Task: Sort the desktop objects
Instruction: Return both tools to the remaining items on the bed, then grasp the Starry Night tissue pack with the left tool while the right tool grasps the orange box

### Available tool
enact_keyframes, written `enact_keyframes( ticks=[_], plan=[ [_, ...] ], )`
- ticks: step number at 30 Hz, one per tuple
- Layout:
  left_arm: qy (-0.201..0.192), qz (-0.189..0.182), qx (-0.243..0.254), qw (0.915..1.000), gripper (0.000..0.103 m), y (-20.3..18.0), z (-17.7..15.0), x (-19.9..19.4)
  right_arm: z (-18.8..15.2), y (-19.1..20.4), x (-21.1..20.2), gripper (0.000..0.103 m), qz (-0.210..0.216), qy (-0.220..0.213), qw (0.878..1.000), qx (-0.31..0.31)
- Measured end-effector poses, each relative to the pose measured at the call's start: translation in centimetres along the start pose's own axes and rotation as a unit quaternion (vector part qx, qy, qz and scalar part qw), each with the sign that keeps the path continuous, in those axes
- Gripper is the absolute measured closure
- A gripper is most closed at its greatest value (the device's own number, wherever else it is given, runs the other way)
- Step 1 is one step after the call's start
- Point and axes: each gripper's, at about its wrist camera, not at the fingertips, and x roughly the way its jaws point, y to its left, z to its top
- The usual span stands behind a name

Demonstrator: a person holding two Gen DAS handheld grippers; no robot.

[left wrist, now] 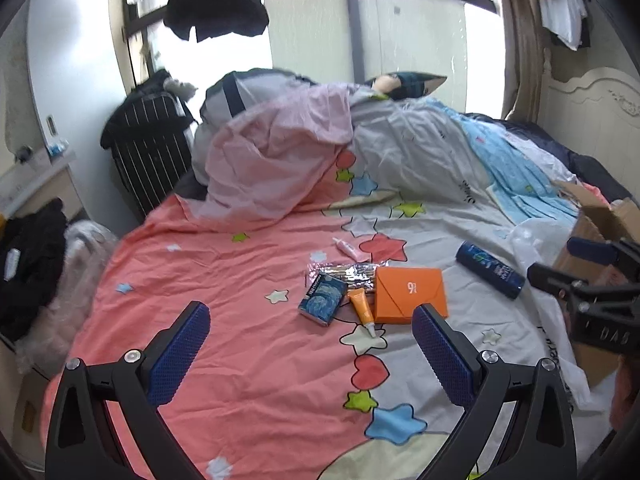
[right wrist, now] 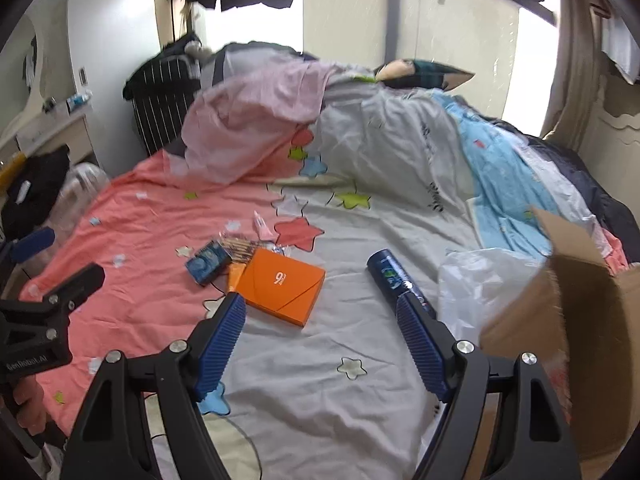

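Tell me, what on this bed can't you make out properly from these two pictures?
- Cardboard box: inside hidden by its own wall, both views.
- Orange tube: mostly behind the orange box, right view.
- Silver foil packet: partly covered; print unreadable.
- Small pink tube: label too small.

Open bedsheet (left wrist: 240, 360) lies bare in front of both hand-held grippers, giving clear passage over the near part of the bed. Mid-bed, a cluster blocks the way: a blue patterned box (left wrist: 322, 298), an orange tube (left wrist: 361, 309), an orange envelope box (left wrist: 410, 294) and a foil packet (left wrist: 348, 272), touching or overlapping. A dark blue bottle (right wrist: 400, 280) lies apart, with bare sheet between. On the right, a cardboard box (right wrist: 560, 320) and white plastic bag (right wrist: 480, 280) crowd the edge. Heaped bedding (left wrist: 320, 140) closes the far side.
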Motion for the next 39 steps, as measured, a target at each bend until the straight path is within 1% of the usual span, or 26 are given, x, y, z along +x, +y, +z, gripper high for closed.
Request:
enact_keyframes(
  ticks=[1, 3, 9, 14, 16, 18, 20, 24, 26, 28, 32, 34, 36, 39],
  plan=[
    [0.011, -0.006, -0.004, 0.9999, 0.0, 0.1, 0.1, 1.2, 0.1, -0.1, 0.9, 0.028, 0.0, 0.003, 1.0, 0.003],
    [0.02, -0.013, -0.011, 0.9996, 0.0, 0.2, 0.3, 3.1, 0.4, -0.3, 2.8, 0.028, 0.0, 0.008, 1.0, 0.01],
    [0.035, 0.01, 0.0, 0.9993, 0.0, -0.3, 0.1, 8.1, 0.8, -0.9, 7.0, 0.028, 0.013, 0.023, 0.999, 0.021],
    [0.064, -0.004, -0.013, 0.9978, 0.0, 0.2, 0.0, 12.1, 0.6, -0.7, 11.0, 0.028, 0.021, 0.048, 0.998, 0.017],
    [0.082, -0.013, -0.022, 0.9963, 0.0, 0.4, -0.1, 13.6, 0.4, -0.5, 12.4, 0.028, 0.025, 0.059, 0.998, 0.014],
    [0.096, -0.022, -0.025, 0.9948, 0.0, 0.4, -0.3, 14.8, 0.2, -0.3, 13.8, 0.028, 0.028, 0.069, 0.997, 0.01],
    [0.111, -0.023, -0.025, 0.9932, 0.0, 0.4, -0.4, 16.0, 0.0, -0.2, 15.3, 0.028, 0.031, 0.081, 0.996, 0.009],
    [0.126, -0.014, -0.012, 0.9919, 0.0, -0.2, -0.7, 17.9, -0.5, -0.1, 17.3, 0.028, 0.046, 0.099, 0.994, 0.015],
    [0.134, -0.012, -0.005, 0.9909, 0.0, -0.5, -1.0, 18.8, -1.0, -0.2, 18.2, 0.028, 0.062, 0.107, 0.992, 0.024],
    [0.138, -0.005, 0.001, 0.9904, 0.0, -0.6, -1.2, 19.6, -1.1, -0.8, 18.6, 0.028, 0.083, 0.107, 0.99, 0.044],
    [0.135, 0.009, 0.006, 0.9908, 0.0, -0.7, -1.5, 20.2, -1.3, -2.6, 18.6, 0.028, 0.105, 0.111, 0.984, 0.095],
    [0.13, 0.015, 0.009, 0.9913, 0.0, -0.8, -1.6, 20.4, -1.4, -2.8, 18.9, 0.028, 0.136, 0.117, 0.977, 0.111],
    [0.126, 0.023, 0.014, 0.9917, 0.0, -0.8, -1.6, 20.4, -1.5, -2.0, 19.1, 0.028, 0.154, 0.129, 0.973, 0.109],
    [0.116, 0.037, 0.021, 0.9924, 0.0, -0.7, -1.6, 20.4, -1.0, 0.0, 18.6, 0.028, 0.141, 0.119, 0.98, 0.074]
  ],
)
